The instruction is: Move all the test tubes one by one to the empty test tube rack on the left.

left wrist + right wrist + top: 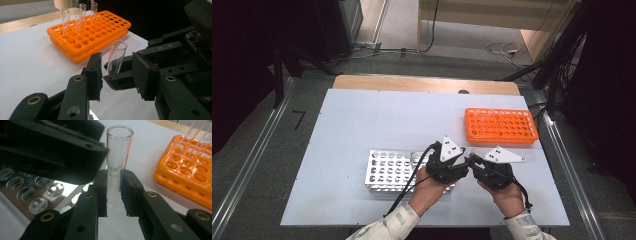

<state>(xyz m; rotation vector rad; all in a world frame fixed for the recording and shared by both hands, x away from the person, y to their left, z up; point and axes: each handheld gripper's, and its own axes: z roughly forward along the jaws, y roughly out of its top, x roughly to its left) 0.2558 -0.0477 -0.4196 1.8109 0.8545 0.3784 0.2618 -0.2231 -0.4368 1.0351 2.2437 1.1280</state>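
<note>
The desk [362, 125] is a pale board, and I work near its near edge, right of the middle. On it, toward the near edge and left of my hands, lies the metal rack [387, 170], its holes showing glass tubes seated low in the right gripper view. Toward the far right corner sits the orange rack [500, 126], with four clear tubes [80, 15] standing upright in its far holes, well apart from my grippers. My left gripper [117, 75] hangs just right of the metal rack's right end, its jaws wide apart and gripping nothing; the tube [116, 58] stands between them in that gripper's view, but I cannot tell whether either pad touches it. My right gripper [113, 192] is just beside the left one, the two almost meeting nose to nose above the desk between the two racks. Its jaws are closed on the tube [117, 157] at about mid-length, a pad pressing each side. The tube is clear glass, upright with a slight tilt, open mouth up, faint print on its wall at the level of the pads, its rounded bottom clear of the desk.
</note>
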